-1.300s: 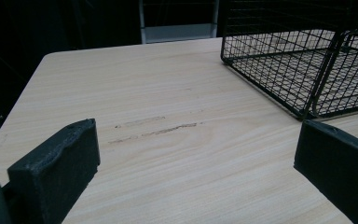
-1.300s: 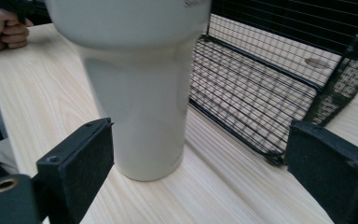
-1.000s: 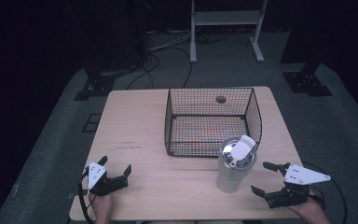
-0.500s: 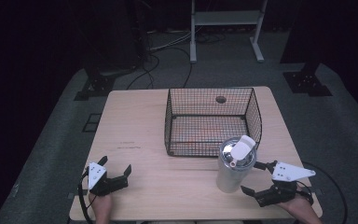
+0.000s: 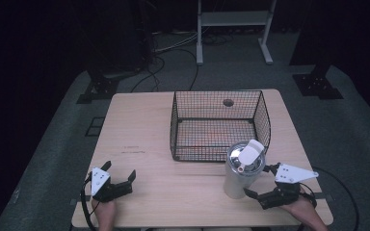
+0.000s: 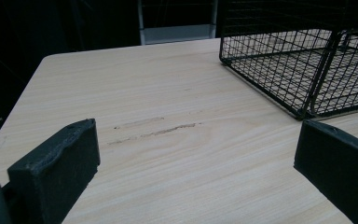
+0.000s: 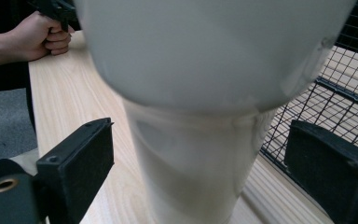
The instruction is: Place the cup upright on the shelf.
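Tall cup [image 5: 241, 169] between wide-open right gripper [image 5: 265, 185] jaws, ungripped; tip risk if nudged; left gripper [image 5: 119, 178] open, idle.

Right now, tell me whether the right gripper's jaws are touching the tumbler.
Apart. In the right gripper view the tumbler stands between the open jaws of the right gripper, with wooden table visible between each jaw and the tumbler's wall.

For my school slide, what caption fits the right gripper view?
Open right gripper with its black jaws on either side of a white tumbler, beside a wire basket.
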`<state>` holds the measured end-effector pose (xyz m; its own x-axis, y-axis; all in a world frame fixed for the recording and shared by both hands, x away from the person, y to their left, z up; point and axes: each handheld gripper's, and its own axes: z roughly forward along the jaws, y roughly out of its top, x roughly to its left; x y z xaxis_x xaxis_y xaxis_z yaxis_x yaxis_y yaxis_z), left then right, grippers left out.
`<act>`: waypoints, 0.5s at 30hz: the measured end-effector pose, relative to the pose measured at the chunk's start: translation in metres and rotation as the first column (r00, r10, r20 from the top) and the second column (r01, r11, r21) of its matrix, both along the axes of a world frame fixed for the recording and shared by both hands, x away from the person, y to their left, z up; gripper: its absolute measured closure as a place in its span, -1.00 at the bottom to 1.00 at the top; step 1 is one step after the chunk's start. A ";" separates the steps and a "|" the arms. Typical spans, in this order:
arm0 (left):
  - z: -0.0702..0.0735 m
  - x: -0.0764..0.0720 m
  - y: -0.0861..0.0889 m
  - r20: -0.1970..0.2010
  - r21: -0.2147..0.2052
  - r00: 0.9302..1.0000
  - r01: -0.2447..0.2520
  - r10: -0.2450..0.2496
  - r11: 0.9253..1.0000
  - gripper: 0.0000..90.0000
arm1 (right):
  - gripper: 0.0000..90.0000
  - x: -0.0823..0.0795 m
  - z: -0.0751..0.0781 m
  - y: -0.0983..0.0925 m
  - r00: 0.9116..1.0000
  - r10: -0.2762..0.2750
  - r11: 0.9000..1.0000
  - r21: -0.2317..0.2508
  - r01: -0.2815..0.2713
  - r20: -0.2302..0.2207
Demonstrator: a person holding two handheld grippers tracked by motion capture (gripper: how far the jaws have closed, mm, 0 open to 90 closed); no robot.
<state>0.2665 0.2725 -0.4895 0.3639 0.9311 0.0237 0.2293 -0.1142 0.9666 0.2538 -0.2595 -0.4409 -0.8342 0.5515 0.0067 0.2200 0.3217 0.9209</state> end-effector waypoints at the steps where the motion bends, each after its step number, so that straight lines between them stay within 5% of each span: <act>1: 0.000 0.000 0.000 0.000 0.001 1.000 0.000 0.000 1.000 -1.00 | -0.83 0.001 0.000 0.001 1.000 0.000 1.000 0.001 0.000 -0.001; 15: 0.000 0.000 0.000 0.004 0.002 1.000 0.003 -0.003 1.000 -1.00 | -0.84 0.014 -0.004 0.020 0.999 0.005 0.999 0.051 -0.007 0.036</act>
<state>0.2662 0.2725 -0.4895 0.3665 0.9301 0.0265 0.2252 -0.1164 0.9673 0.2676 -0.2391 -0.4454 -0.8378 0.5459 0.0046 0.1844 0.2752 0.9435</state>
